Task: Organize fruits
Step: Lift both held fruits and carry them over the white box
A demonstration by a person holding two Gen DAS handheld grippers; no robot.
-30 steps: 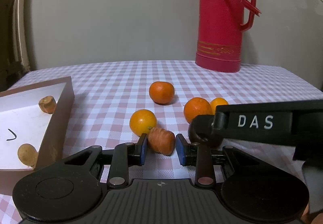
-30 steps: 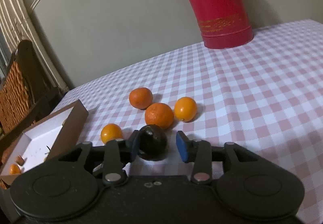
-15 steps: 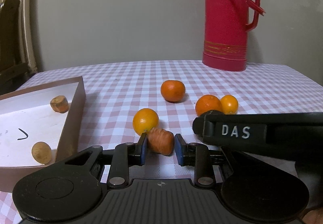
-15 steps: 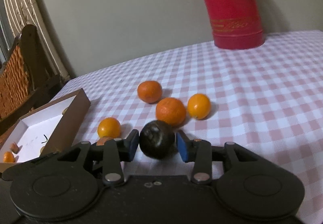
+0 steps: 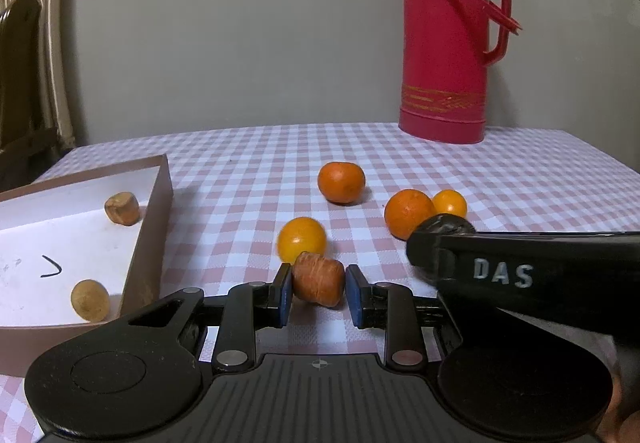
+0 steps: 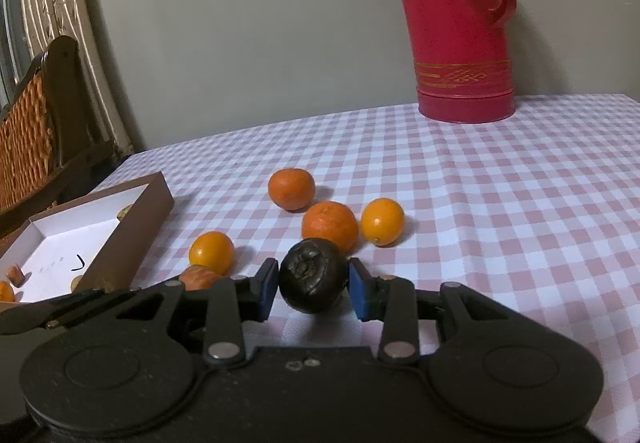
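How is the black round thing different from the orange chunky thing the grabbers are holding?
The dark fruit is nearly black and round; the carrot piece is orange and stubby. The fruit has a puckered end; the carrot has fine ridges. The fruit looks bigger. Both sit pinched between jaws.
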